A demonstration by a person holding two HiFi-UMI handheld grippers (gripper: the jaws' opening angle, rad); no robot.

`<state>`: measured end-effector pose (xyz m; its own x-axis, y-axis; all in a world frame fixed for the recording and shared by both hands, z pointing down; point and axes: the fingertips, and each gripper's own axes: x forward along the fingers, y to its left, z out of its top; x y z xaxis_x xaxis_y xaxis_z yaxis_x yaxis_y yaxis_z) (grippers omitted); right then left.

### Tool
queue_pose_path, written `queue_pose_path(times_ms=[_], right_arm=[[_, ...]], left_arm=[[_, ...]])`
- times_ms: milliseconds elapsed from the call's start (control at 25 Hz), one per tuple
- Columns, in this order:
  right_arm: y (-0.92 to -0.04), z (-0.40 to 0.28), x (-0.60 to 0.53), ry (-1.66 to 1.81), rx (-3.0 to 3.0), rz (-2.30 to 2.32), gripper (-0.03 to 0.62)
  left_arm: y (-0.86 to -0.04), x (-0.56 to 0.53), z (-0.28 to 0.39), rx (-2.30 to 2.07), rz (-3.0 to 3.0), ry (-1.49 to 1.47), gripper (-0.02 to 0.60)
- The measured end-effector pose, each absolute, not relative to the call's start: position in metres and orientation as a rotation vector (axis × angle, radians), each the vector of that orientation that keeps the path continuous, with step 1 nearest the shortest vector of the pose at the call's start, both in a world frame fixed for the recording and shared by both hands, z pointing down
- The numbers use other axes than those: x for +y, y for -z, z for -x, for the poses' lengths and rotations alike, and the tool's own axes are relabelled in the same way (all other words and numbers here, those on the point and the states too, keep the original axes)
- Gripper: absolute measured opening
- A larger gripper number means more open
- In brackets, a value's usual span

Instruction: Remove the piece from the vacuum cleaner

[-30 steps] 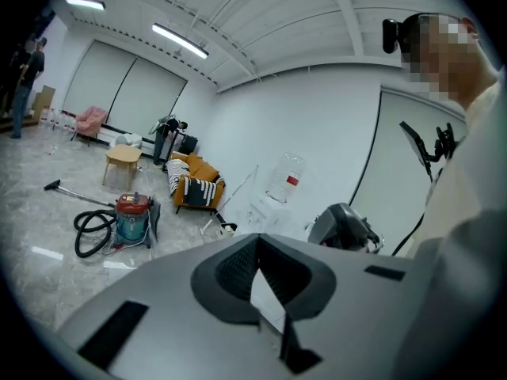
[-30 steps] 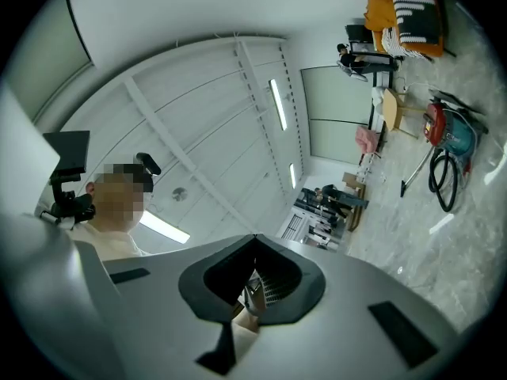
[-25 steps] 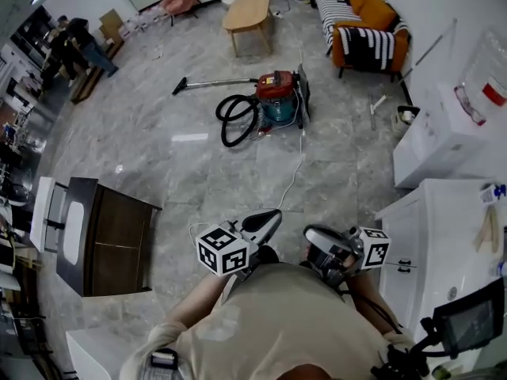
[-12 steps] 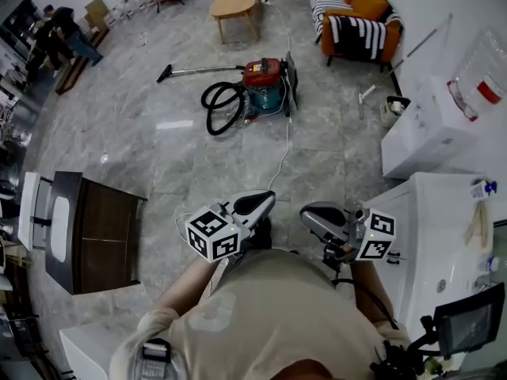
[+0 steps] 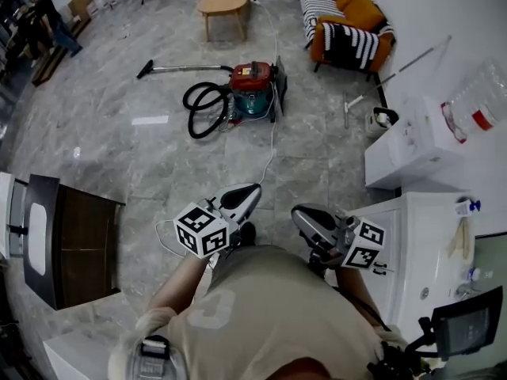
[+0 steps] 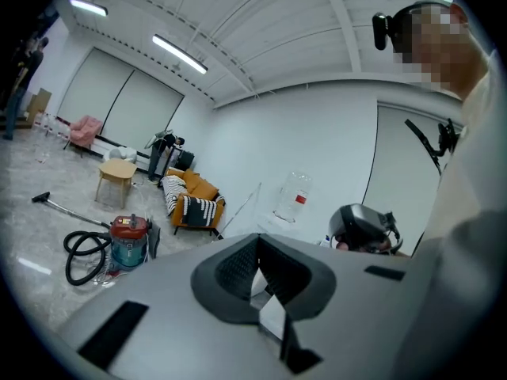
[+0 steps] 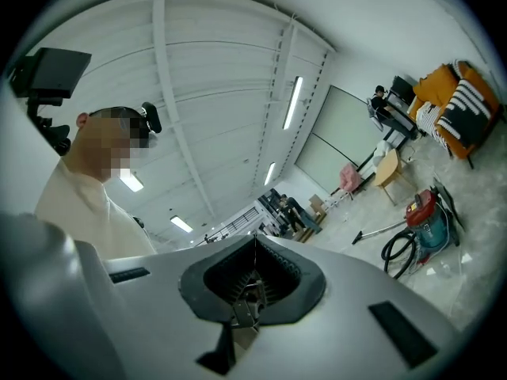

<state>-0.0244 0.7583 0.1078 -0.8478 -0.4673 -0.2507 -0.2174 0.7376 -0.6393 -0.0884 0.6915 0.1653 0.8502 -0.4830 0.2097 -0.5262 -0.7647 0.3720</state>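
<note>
**Item:** vacuum cleaner point(image 5: 252, 92), red-and-teal canister, set on floor at far side, well apart from both grippers.
**Handling (judged):** hose point(image 5: 188, 101) flexible and light. Metal wand point(image 5: 182, 67) rigid and slippery. Hold best taken at stiff coupling.
**Grippers:** left gripper point(image 5: 239, 199) and right gripper point(image 5: 305, 216) held near body, jaws pressed together, nothing pinched.

You're standing on a polished grey stone-look floor point(image 5: 150, 161), glossy with glare spots. Vacuum cleaner point(image 5: 252, 89): shiny red plastic lid, black rubbery hose point(image 5: 188, 108), bare metal wand point(image 5: 186, 68). Your left gripper point(image 5: 255, 190) and right gripper point(image 5: 298, 212) look like matt grey plastic with ribbed dark pads.
</note>
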Motion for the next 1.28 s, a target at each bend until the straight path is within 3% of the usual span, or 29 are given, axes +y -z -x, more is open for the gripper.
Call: queue_pose_path(times_ms=[760, 1280], right_arm=[[-0.100, 0.098, 0.632, 0.879, 2.570, 0.661, 0.003], [-0.113, 0.147, 0.598, 1.012, 2.619, 0.582, 0.003]], left_arm=[[-0.145, 0.569, 0.156, -0.642, -2.705, -0.032, 0.002], [-0.159, 0.543, 0.211, -0.717, -2.624, 0.033, 0.002]])
